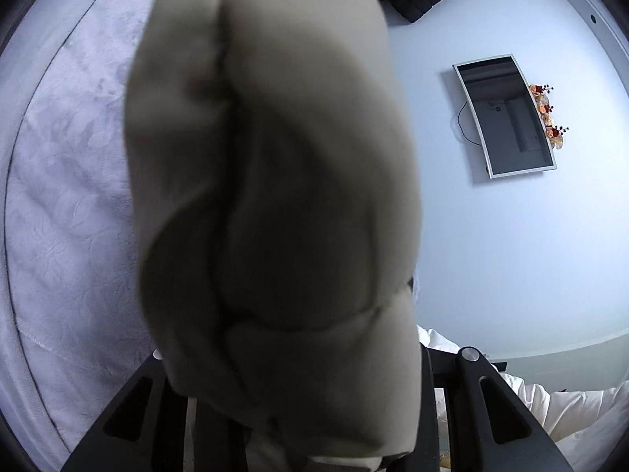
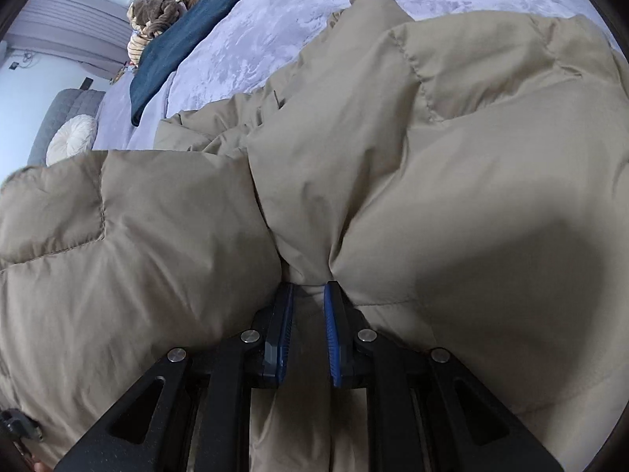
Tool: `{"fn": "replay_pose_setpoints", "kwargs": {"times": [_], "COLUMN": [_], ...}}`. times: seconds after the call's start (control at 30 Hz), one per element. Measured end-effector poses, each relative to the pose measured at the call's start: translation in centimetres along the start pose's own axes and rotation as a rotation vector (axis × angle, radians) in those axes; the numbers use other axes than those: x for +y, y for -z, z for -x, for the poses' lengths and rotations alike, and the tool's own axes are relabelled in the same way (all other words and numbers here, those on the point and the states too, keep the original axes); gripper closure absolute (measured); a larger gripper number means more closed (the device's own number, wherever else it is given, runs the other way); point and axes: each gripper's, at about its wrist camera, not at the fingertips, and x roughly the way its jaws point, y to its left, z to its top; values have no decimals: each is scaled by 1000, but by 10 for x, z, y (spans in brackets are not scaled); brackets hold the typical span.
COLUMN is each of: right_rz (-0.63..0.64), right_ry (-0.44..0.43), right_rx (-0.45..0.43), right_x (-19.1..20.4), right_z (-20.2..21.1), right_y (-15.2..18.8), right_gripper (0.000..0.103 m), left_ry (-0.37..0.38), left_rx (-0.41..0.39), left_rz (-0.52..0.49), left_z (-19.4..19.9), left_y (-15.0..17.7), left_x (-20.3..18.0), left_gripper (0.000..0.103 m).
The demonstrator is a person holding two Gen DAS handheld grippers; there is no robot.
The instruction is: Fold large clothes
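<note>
Lying spread over a pale purple bed cover (image 2: 298, 27), a big tan puffy coat (image 2: 452, 181) is seen from the right wrist view. A pinch of the coat is squeezed between the blue pads (image 2: 329, 338) of the right gripper (image 2: 308, 295), whose jaws are nearly closed on the cloth. In the left wrist view, a thick padded part of the same coat (image 1: 271, 204) is held up close to the camera, and most of the picture is filled by it. The left gripper (image 1: 291, 424) is closed a good way on this bunch, but its tips are hidden by the cloth. Blue jeans (image 2: 181, 51) and a striped soft toy (image 2: 165, 11) are seen farther off on the bed. A TV (image 1: 507, 118) is seen on the wall.
</note>
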Motion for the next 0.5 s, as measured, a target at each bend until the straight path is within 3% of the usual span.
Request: {"fn": "replay_pose_setpoints", "kwargs": {"times": [0.23, 0.3, 0.37, 0.5], "right_rz": [-14, -20, -27, -61], "right_ry": [-114, -149, -180, -222], "right_rx": [70, 81, 70, 29], "right_x": [-20, -27, -40, -71], "right_z": [-6, 5, 23, 62], "right_y": [-13, -15, -14, -7], "right_gripper": [91, 91, 91, 90], "left_ry": [-52, -40, -13, 20], "left_rx": [37, 55, 70, 118], "left_rz": [-8, -13, -4, 1], "left_z": [-38, -47, -60, -91], "left_y": [-22, -27, -34, -47], "left_x": [-59, -75, -88, -105], "left_gripper": [67, 65, 54, 53]}}
